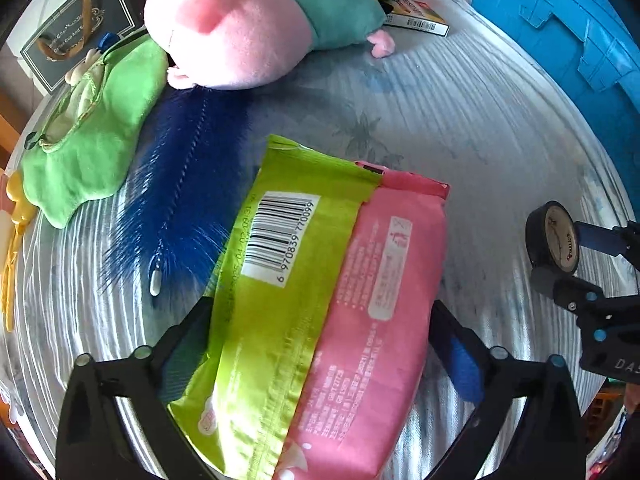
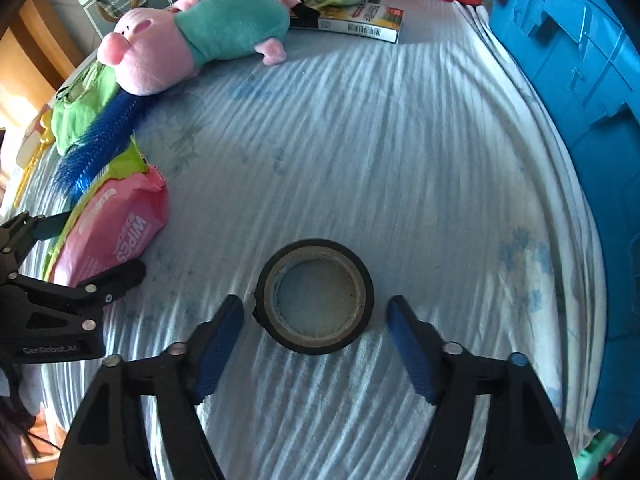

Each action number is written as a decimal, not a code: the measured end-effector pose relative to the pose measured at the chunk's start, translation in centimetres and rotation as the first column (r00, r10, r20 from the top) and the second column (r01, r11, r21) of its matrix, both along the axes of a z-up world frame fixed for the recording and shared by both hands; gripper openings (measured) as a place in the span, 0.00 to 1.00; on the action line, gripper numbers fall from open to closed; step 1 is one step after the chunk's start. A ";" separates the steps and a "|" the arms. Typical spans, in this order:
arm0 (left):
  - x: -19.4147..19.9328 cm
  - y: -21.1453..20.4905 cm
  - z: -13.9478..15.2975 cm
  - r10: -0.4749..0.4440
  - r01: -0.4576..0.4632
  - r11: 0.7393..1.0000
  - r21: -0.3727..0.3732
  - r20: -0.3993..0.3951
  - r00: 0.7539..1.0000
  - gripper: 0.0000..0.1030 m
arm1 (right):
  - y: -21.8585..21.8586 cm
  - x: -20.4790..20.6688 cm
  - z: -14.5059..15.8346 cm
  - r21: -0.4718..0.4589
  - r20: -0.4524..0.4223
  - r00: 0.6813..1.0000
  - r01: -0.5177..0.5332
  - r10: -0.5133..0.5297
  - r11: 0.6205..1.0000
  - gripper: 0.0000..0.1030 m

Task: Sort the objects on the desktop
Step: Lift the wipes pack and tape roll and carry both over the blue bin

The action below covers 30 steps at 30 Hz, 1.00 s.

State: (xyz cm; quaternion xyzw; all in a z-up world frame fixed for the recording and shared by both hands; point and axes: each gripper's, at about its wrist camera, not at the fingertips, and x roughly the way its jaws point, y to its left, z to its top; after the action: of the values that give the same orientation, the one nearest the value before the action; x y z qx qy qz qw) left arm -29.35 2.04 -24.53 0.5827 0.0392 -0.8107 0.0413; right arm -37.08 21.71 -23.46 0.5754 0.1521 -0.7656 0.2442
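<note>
Wipes pack (image 1: pixel 312 312), green and pink, lies flat on the striped cloth (image 2: pixel 400 140) between your left gripper (image 1: pixel 320 328) fingers, spread wide, not pinching. Black tape roll (image 2: pixel 315 295) lies flat between your right gripper (image 2: pixel 315 316) pads, parted, clear of it.

1. The bench (image 2: pixel 400 160) is covered with a wrinkled pale blue cloth.
2. A black tape roll (image 2: pixel 315 295) lies flat on it.
3. A pink-and-green wipes pack (image 1: pixel 316 300) lies beside a blue feather (image 1: pixel 180 184).
4. A pink plush pig (image 2: pixel 192 40) and a green cloth (image 1: pixel 92 128) lie near the far edge.
5. A flat printed box (image 2: pixel 360 20) lies behind the pig.
6. A blue crate (image 2: pixel 568 120) borders the right side.
</note>
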 end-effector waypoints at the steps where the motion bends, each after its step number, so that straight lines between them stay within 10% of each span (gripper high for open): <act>1: 0.3 0.1 0.2 -0.002 0.002 1.000 -0.005 -0.005 1.000 0.86 | 0.0 0.1 -0.1 0.006 0.000 1.000 -0.003 0.003 1.000 0.68; 2: 0.5 0.2 0.5 -0.008 0.008 1.000 -0.011 -0.009 1.000 0.81 | -0.2 0.4 0.0 0.032 -0.027 1.000 -0.009 0.010 0.999 0.55; 14: 3.3 -0.7 9.7 -0.011 0.010 1.000 -0.008 -0.224 0.974 0.72 | -0.8 2.6 8.3 -0.078 -0.189 0.982 -0.036 0.021 0.996 0.55; 30: 4.3 4.8 25.3 -0.116 0.095 0.993 -0.066 -0.614 0.781 0.72 | 3.5 6.4 25.9 -0.185 -0.576 0.810 -0.005 -0.105 0.983 0.55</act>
State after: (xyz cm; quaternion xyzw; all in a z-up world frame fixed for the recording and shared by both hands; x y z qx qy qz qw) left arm -25.04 6.86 0.81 0.2867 0.0051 -0.9580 -0.0099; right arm -30.65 25.19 2.45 0.2924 0.1354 -0.9218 0.2157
